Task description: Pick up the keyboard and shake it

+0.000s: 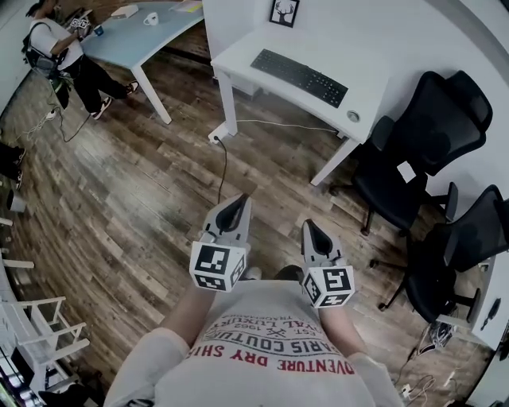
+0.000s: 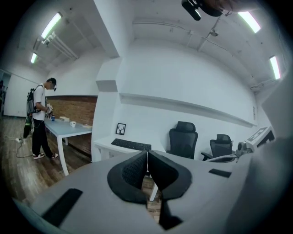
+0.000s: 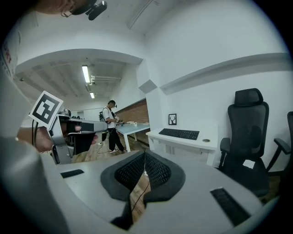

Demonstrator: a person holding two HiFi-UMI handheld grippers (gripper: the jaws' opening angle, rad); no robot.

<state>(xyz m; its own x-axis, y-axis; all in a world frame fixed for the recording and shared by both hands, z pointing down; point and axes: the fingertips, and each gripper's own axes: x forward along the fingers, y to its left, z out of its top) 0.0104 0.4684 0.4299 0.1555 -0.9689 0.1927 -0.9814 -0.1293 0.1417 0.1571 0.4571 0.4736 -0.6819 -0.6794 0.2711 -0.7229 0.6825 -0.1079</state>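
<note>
A black keyboard point(image 1: 299, 77) lies on a white desk point(image 1: 246, 44) across the room; it also shows in the left gripper view as the keyboard point(image 2: 130, 145) and in the right gripper view as the keyboard point(image 3: 179, 133). My left gripper point(image 1: 238, 206) and right gripper point(image 1: 311, 230) hang side by side over the wooden floor, far short of the desk. Both are shut with nothing between the jaws. The left gripper point(image 2: 147, 153) and right gripper point(image 3: 144, 154) point toward the desk.
Two black office chairs point(image 1: 417, 159) stand right of the desk. A small round object point(image 1: 353, 116) sits at the desk's right end and a framed picture point(image 1: 284, 11) at its back. A cable point(image 1: 221, 163) runs over the floor. Another person point(image 1: 64, 52) stands by a blue table point(image 1: 139, 32).
</note>
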